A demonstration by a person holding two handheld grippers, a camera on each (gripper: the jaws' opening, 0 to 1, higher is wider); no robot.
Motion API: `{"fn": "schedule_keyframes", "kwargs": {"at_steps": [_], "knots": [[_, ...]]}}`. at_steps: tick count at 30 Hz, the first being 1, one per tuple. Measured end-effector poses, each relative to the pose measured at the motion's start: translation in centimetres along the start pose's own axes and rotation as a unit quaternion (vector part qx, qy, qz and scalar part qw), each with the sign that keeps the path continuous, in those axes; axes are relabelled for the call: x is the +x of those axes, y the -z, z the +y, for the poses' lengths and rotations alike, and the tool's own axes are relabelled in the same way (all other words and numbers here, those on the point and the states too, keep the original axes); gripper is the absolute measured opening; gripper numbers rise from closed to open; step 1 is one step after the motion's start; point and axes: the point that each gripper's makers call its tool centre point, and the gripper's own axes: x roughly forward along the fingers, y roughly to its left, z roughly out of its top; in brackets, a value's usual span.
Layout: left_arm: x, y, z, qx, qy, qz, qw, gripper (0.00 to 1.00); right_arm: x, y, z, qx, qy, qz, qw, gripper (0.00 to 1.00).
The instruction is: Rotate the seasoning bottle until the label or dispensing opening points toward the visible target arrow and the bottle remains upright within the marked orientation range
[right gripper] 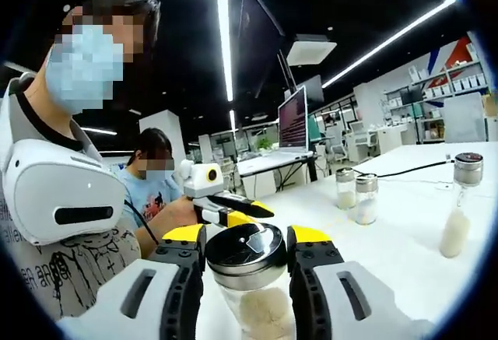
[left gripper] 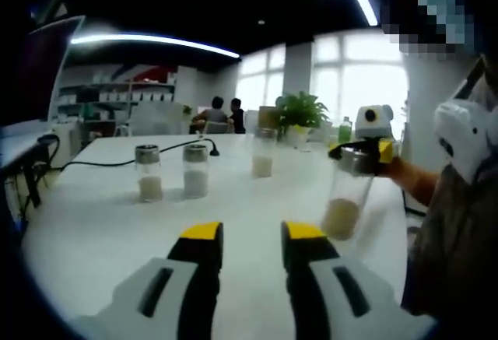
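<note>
Gripping the seasoning bottle point(right gripper: 250, 282) by its lid, the right gripper point(right gripper: 247, 248) should twist slowly, keeping it vertical; left gripper point(left gripper: 250, 235) hangs open above the surface point(left gripper: 117, 231).

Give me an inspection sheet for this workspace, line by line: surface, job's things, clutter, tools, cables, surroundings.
Surface: white table, bare in front of the left tool.
Job's things: seasoning bottle with metal cap, pale powder inside, upright between the right tool's jaws; three more bottles stand apart on the table. No target arrow seen.
Clutter: potted plant and green bottle at the far edge.
Tools: right tool shut on the seasoning bottle; left tool open, holding nothing.
Cables: black cable runs across the table behind the bottles.
Surroundings: open office, shelves, monitor, windows, seated people.
</note>
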Motion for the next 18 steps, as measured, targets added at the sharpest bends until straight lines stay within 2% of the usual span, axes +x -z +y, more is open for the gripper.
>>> {"fn": "schedule_keyframes", "kwargs": {"at_steps": [6,9,10,11,12,18], "knots": [[-0.2,0.1,0.1,-0.002,-0.002,0.000,1.0000,0.31,0.0,0.1,0.3,-0.004,-0.001,0.004,1.0000,0.41],[-0.2,0.0,0.0,-0.004,0.001,0.000,1.0000,0.31,0.0,0.3,0.5,-0.026,0.002,0.007,0.9996,0.44],[-0.1,0.0,-0.1,-0.004,0.002,0.001,1.0000,0.31,-0.1,0.1,0.4,-0.021,0.004,0.000,0.9998,0.53],[-0.1,0.0,-0.1,-0.003,0.002,0.001,1.0000,0.31,-0.2,-0.5,0.4,-0.004,0.007,-0.022,0.9997,0.59],[-0.1,0.0,-0.1,-0.003,0.002,0.002,1.0000,0.31,-0.4,-1.0,0.4,0.005,0.007,-0.036,0.9993,0.63],[-0.1,-0.6,-0.2,0.001,0.002,0.000,1.0000,0.31,-2.4,-2.7,-0.4,0.007,0.039,-0.067,0.9970,0.62]]}}
